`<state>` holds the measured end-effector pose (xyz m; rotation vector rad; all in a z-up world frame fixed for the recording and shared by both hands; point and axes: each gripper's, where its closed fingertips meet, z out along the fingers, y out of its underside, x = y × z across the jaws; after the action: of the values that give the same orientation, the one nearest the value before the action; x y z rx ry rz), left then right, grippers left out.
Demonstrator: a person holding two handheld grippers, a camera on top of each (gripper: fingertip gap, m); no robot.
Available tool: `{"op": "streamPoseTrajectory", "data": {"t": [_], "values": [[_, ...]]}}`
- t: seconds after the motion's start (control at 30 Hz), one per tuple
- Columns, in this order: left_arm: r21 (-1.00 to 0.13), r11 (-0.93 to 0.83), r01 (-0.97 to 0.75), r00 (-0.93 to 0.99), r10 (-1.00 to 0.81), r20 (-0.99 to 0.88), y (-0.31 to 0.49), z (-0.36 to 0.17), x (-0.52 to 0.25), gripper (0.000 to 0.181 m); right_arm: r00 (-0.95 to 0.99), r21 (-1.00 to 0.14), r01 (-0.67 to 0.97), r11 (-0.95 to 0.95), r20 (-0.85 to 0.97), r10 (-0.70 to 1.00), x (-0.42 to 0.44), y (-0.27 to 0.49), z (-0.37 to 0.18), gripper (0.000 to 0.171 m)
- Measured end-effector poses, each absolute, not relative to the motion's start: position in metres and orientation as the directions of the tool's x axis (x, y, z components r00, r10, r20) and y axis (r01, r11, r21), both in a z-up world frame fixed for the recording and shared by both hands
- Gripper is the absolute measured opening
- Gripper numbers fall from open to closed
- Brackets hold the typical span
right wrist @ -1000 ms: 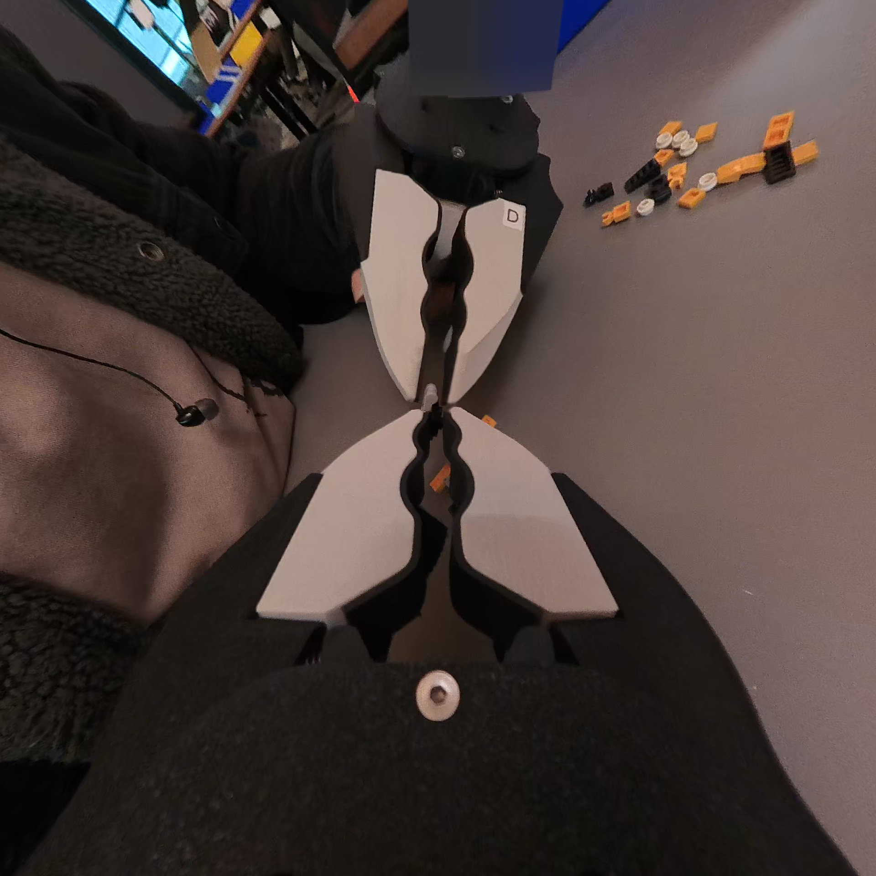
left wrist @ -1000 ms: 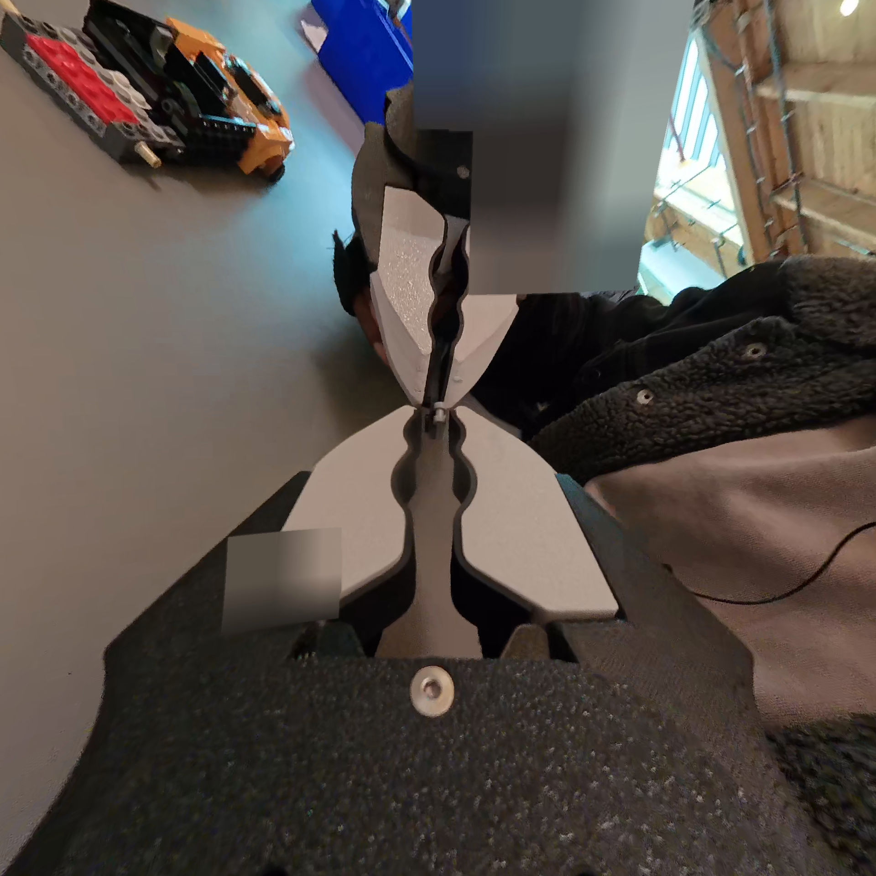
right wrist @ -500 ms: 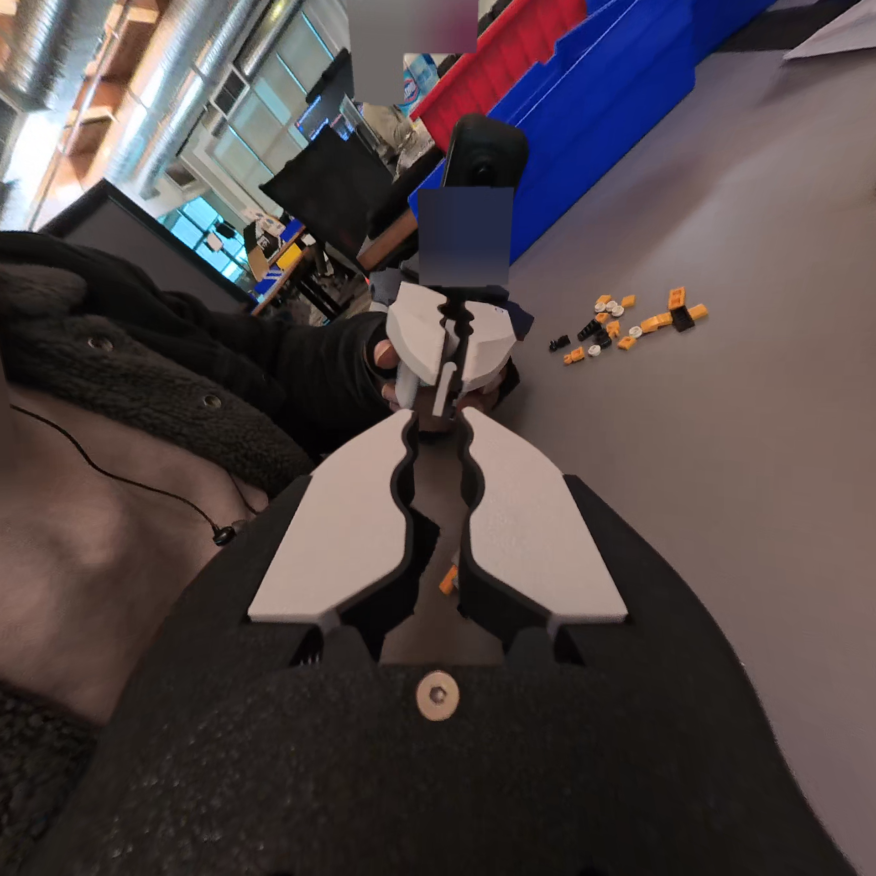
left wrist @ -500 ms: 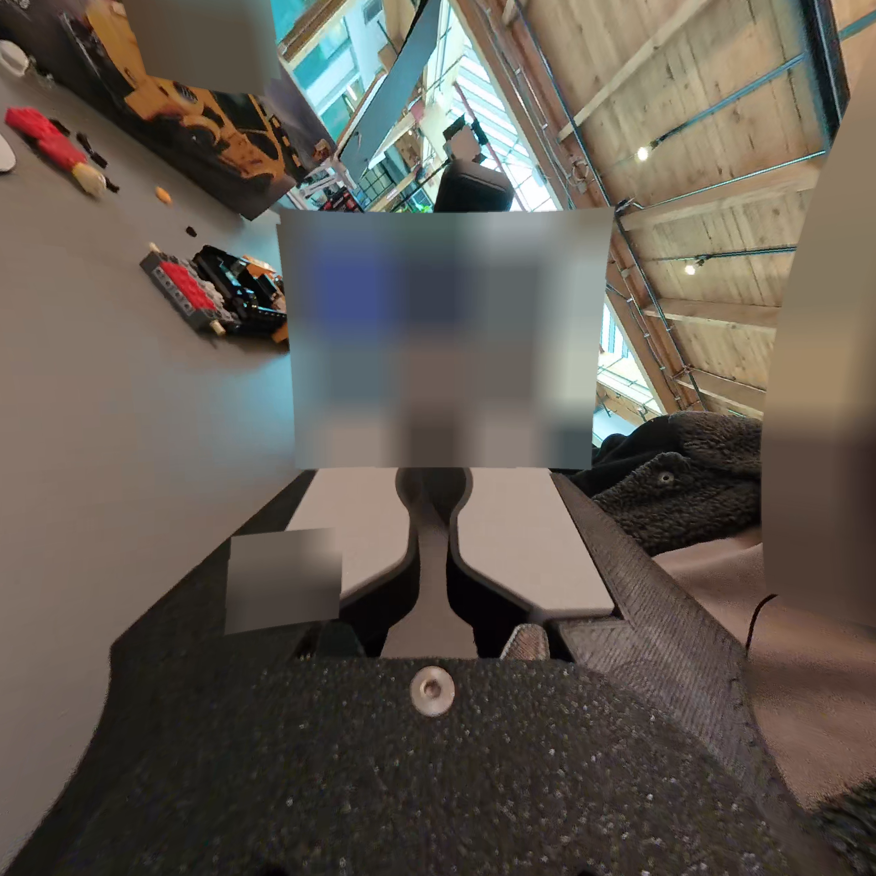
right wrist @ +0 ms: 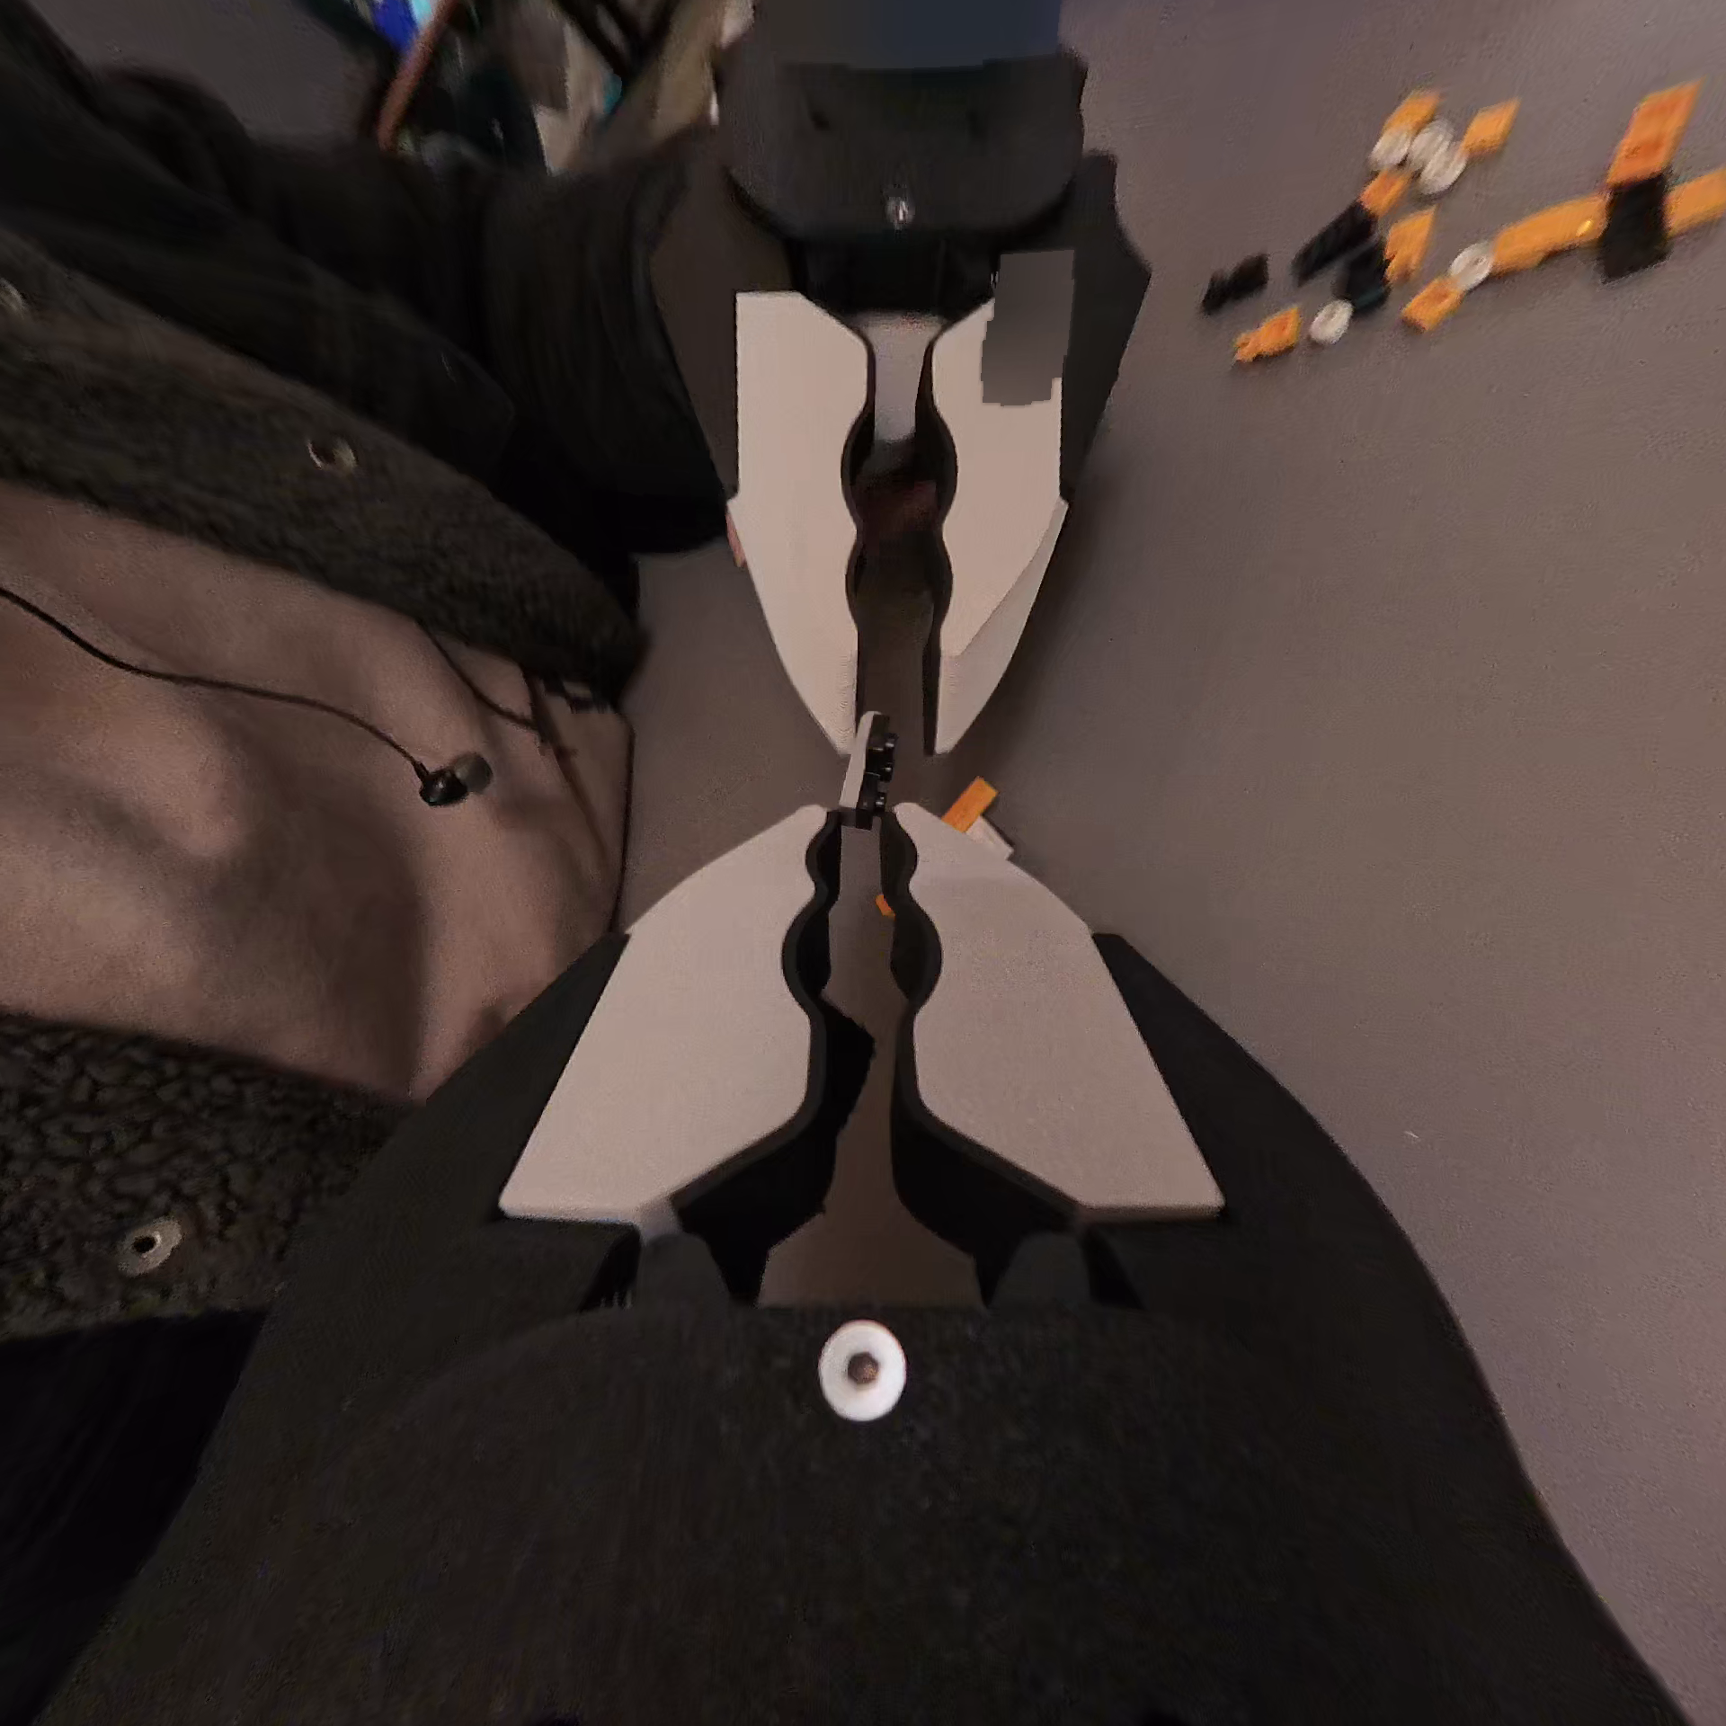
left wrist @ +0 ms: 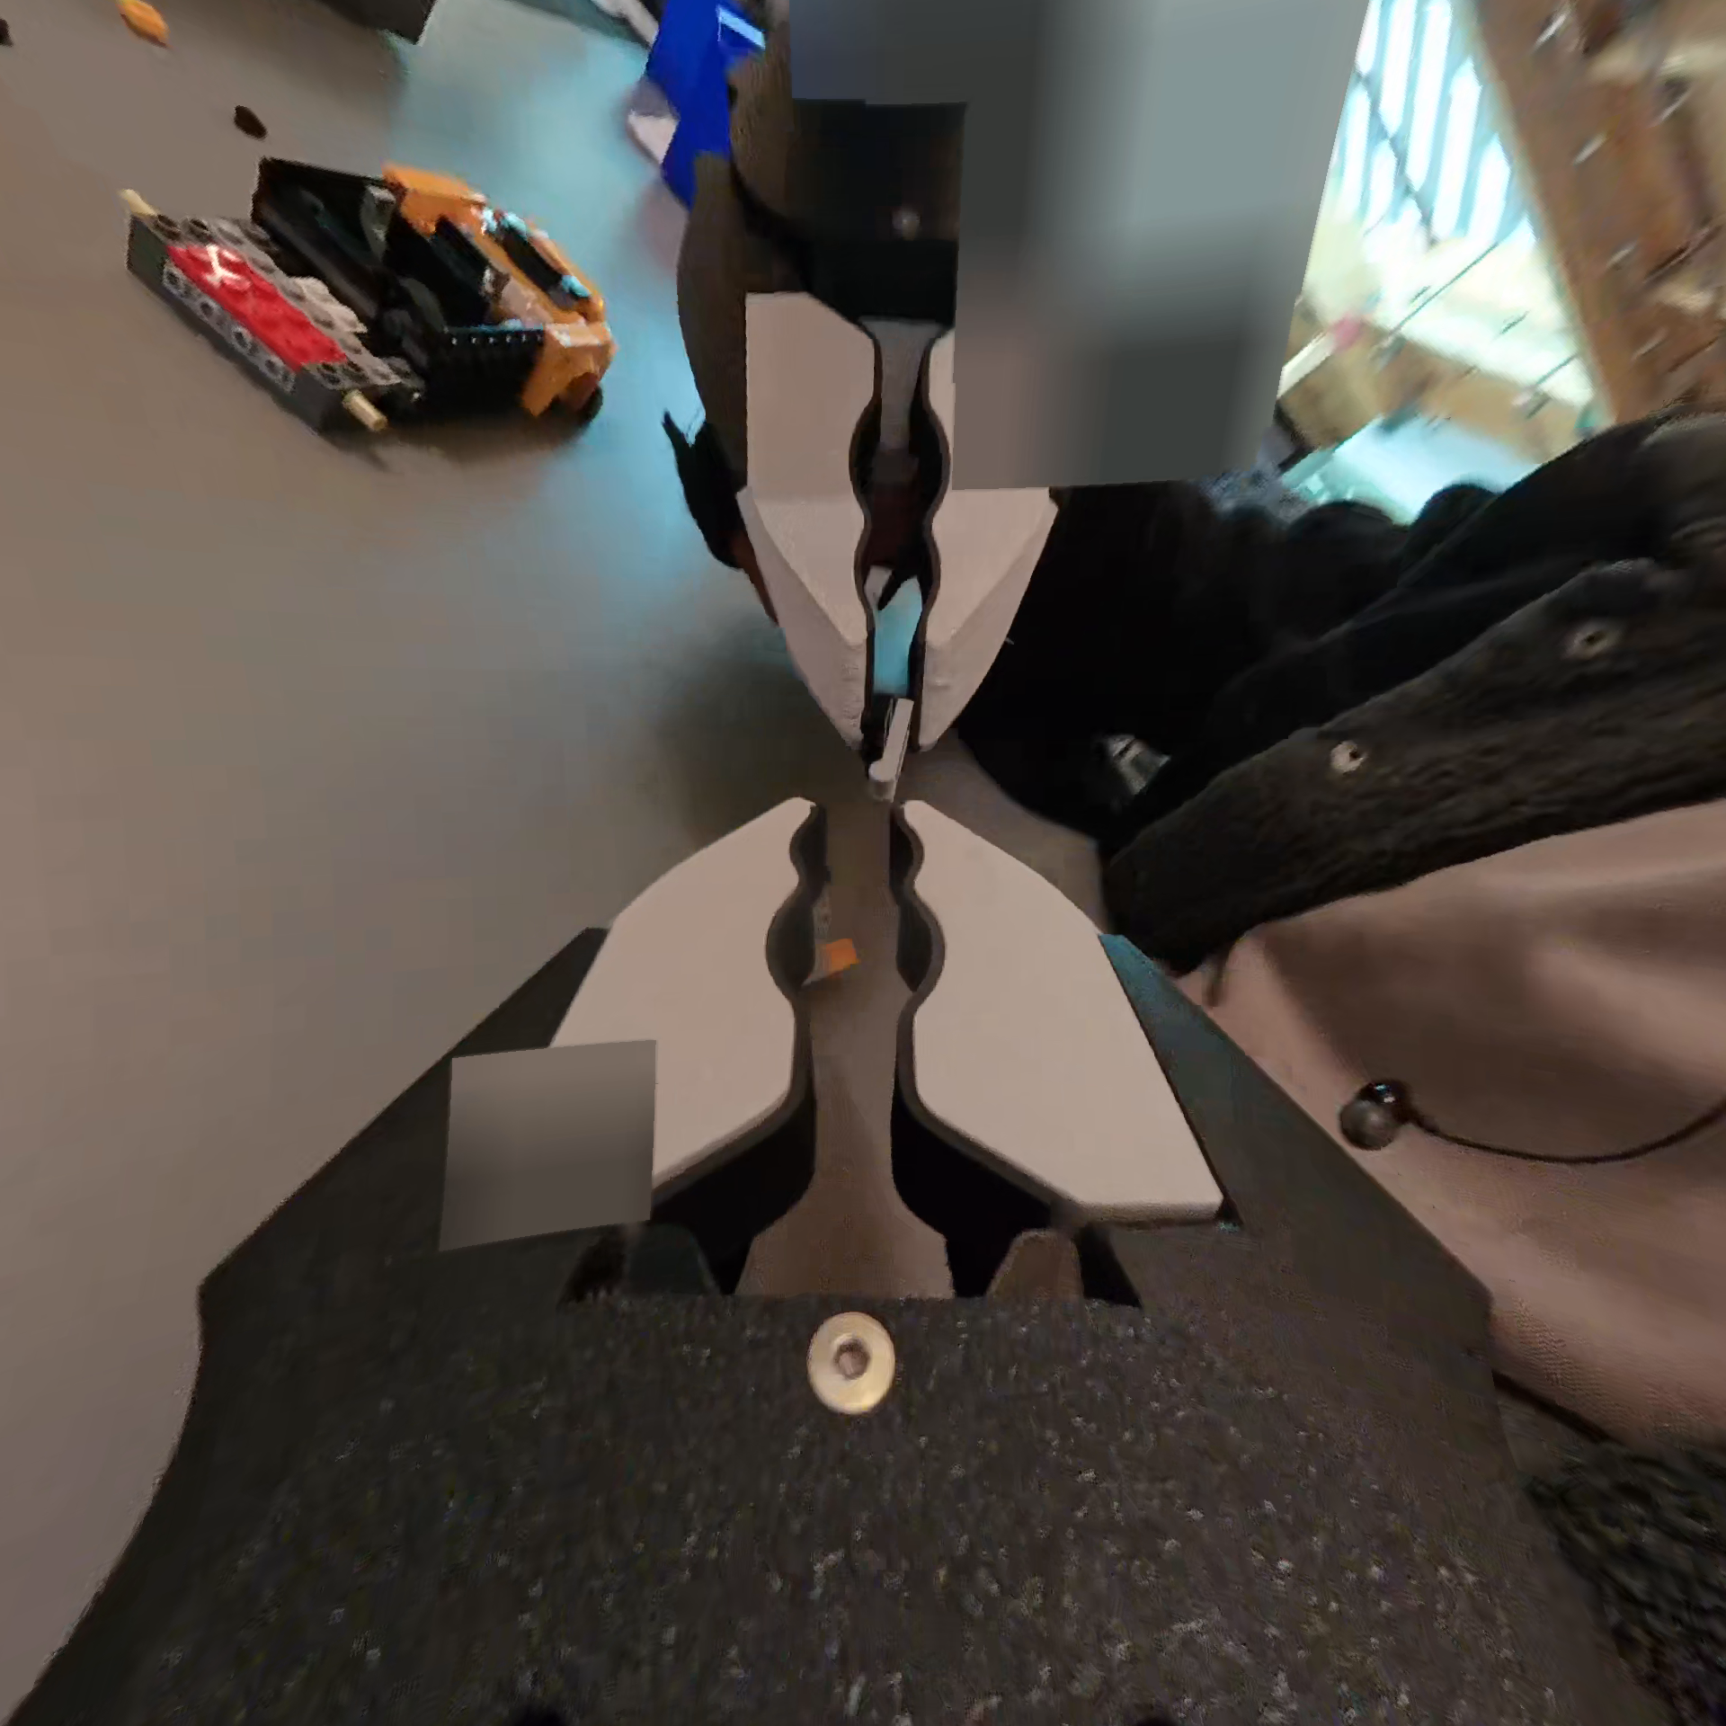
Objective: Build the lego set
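My right gripper (right wrist: pixel 864 817) is shut on a small white-and-black lego piece (right wrist: pixel 870 766) that sticks out past its tips. My left gripper (left wrist: pixel 855 813) faces it tip to tip, with its jaws a little apart and empty. The piece (left wrist: pixel 887 756) shows between the right gripper's fingers in the left wrist view, just beyond my left tips. In the right wrist view its far end lies against one left fingertip (right wrist: pixel 845 719). A partly built orange, black and red lego vehicle (left wrist: pixel 374 299) lies on the grey table (left wrist: pixel 327 700) at the far left.
Several loose orange, black and white pieces (right wrist: pixel 1457 215) lie on the table at the right. One orange piece (left wrist: pixel 838 954) lies under the grippers. A blue bin (left wrist: pixel 696 103) stands at the back. A person's fleece jacket (right wrist: pixel 280 467) and earphone cable (right wrist: pixel 453 777) are close by.
Half a second ago the grippers were apart and raised, with the left one holding the piece. Now they meet tip to tip low over the table. The right holds the piece and the left jaws have parted.
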<state>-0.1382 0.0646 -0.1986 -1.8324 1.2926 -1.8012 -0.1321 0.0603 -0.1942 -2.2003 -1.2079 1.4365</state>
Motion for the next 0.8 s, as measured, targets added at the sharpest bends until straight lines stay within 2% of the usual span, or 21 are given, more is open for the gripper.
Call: {"op": "streamPoseTrajectory", "data": {"t": [0.23, 0.8], "values": [[-0.706, -0.547, -0.449, -0.157, -0.73, 0.665, 0.057, -0.205, -0.138, 0.004, 0.168, -0.488, 0.638, -0.596, -0.667, 0.725, -0.133, 0.058, -0.203, 0.008], [-0.595, -0.69, -0.413, -0.143, -0.595, 0.79, 0.063, -0.201, -0.137, 0.004, 0.172, -0.535, 0.504, -0.678, -0.708, 0.685, -0.134, 0.072, -0.196, 0.006]]}}
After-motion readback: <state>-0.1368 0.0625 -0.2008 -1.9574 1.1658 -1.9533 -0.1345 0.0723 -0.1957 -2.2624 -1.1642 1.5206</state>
